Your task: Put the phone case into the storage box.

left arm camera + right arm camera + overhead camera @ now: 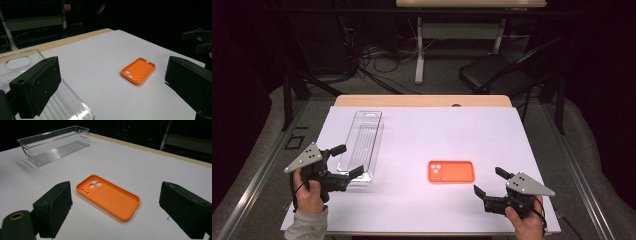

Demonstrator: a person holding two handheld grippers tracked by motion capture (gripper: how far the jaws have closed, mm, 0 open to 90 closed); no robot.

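I hold the right gripper (485, 182), jaws open, facing the orange phone case (451, 171) near the table's front edge for pickup, while the left gripper (346, 161), jaws open, straddles the clear bin's (362, 137) near end to steady it.

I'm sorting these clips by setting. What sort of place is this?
Probably a lab or workshop set up for recording. A table covered by a white sheet stands among dark surroundings, loose cables run across the floor behind it, and a black chair sits beside a second desk.
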